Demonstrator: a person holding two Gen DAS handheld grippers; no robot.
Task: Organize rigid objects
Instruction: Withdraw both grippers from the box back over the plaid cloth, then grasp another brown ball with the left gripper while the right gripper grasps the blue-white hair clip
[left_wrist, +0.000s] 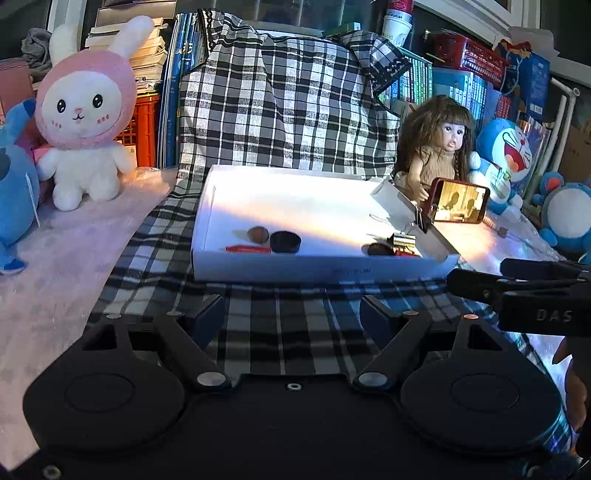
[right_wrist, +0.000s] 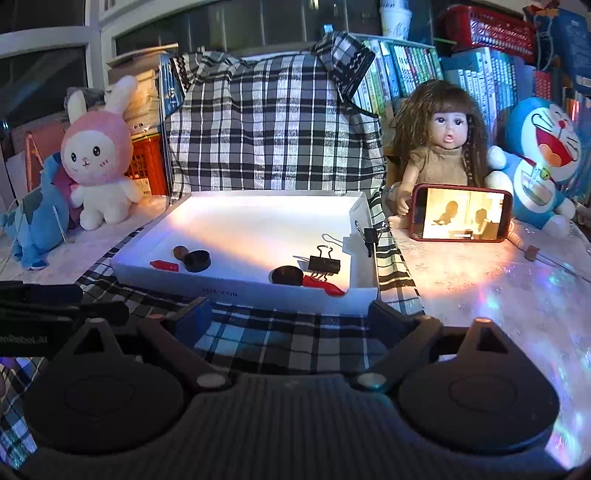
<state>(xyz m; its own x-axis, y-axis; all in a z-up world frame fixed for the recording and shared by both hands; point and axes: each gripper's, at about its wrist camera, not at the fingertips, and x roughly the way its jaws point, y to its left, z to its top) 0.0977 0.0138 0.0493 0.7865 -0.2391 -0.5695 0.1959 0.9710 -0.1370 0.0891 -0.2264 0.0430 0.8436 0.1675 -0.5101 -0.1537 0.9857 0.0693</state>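
Observation:
A shallow white box (left_wrist: 317, 267) (right_wrist: 221, 291) lies on a checked cloth. At its left end lie a red stick (right_wrist: 164, 265), a brown round piece (right_wrist: 180, 252) and a black disc (right_wrist: 197, 259) (left_wrist: 285, 241). Near its right end are a dark disc (right_wrist: 286, 276), a black binder clip (right_wrist: 324, 264) and a red piece (right_wrist: 325, 286). Another clip (right_wrist: 370, 235) grips the right wall. My left gripper (left_wrist: 291, 314) hovers over the cloth just short of the box, open and empty. My right gripper (right_wrist: 290, 314) is open likewise, beside it on the right.
A pink bunny plush (left_wrist: 86, 114) and a blue plush (left_wrist: 14, 184) stand at the left. A doll (right_wrist: 443, 147), a lit phone (right_wrist: 461, 218) and a blue cat plush (right_wrist: 539, 158) stand at the right. Books and crates line the back.

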